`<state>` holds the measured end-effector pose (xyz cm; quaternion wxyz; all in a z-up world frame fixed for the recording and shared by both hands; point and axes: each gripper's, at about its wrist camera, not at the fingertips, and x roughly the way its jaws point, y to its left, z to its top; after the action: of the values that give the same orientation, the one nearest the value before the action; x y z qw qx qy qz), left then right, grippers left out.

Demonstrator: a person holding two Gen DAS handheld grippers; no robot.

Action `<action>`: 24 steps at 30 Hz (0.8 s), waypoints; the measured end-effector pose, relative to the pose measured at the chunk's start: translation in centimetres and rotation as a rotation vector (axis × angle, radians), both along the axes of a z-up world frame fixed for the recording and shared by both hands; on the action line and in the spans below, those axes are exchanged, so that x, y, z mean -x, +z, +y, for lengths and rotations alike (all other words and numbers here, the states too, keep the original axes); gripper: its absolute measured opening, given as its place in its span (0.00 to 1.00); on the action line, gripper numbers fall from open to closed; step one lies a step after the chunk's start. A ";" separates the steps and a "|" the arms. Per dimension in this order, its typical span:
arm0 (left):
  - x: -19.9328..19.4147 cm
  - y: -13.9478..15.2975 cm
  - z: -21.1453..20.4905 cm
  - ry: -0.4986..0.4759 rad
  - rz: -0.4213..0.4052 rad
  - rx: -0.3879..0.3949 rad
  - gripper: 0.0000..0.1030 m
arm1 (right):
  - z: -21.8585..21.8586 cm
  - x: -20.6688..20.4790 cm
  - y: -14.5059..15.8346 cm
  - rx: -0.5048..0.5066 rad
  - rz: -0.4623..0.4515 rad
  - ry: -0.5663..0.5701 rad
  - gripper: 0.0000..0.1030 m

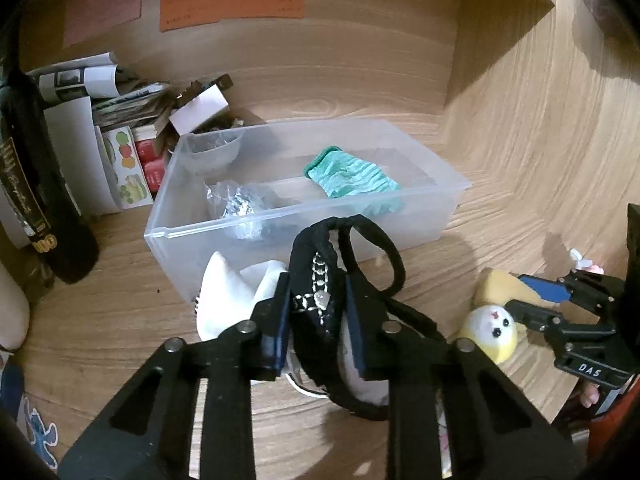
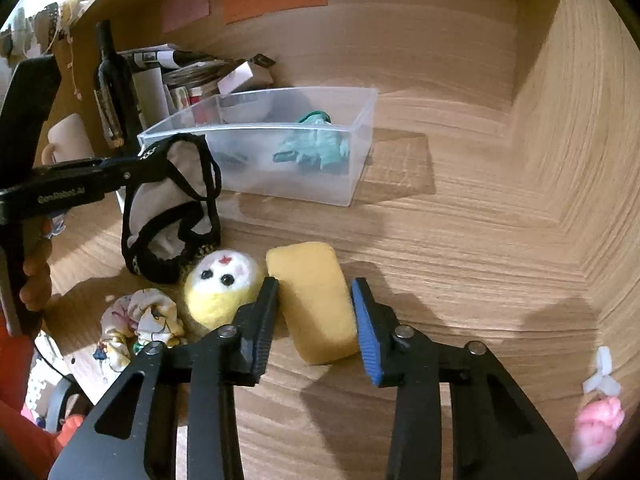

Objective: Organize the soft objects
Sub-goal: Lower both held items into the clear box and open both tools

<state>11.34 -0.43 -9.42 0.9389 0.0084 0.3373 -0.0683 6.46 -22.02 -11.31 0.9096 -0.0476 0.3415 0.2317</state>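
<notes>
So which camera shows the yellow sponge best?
The right wrist view: the yellow sponge lies whole between the open right gripper. The left wrist view shows only a corner behind the round plush toy.

We are reading "DAS" on the right gripper [image 1: 540,300] body and "GenRobot.AI" on the left gripper [image 2: 148,156] arm; other labels are proving illegible.
</notes>
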 end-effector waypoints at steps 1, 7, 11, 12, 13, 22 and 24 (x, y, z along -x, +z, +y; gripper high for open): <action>0.0 0.1 0.0 0.001 -0.002 -0.001 0.22 | 0.0 0.0 0.1 -0.001 -0.003 -0.003 0.30; 0.7 1.6 0.4 0.002 -0.036 0.003 0.17 | -0.7 -0.3 1.6 -0.030 -0.043 -0.018 0.30; 1.2 3.1 0.4 0.004 -0.080 0.002 0.16 | -0.9 -0.3 2.9 -0.047 -0.083 -0.024 0.30; 1.4 3.6 0.4 0.003 -0.095 0.004 0.16 | -0.9 -0.4 3.2 -0.051 -0.091 -0.024 0.30; 1.5 4.0 0.4 0.001 -0.107 0.005 0.16 | -0.8 -0.4 3.5 -0.055 -0.100 -0.024 0.30; 1.1 7.9 1.0 0.027 -0.212 0.010 0.16 | 0.1 -1.0 6.9 -0.119 -0.203 -0.003 0.30; 0.8 8.7 1.1 0.040 -0.234 0.008 0.16 | 0.5 -1.3 7.5 -0.127 -0.224 0.006 0.30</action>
<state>10.56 0.69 -0.75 0.9730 0.0056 0.2253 -0.0493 7.72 -21.55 -3.78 0.9426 -0.0167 0.2222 0.2485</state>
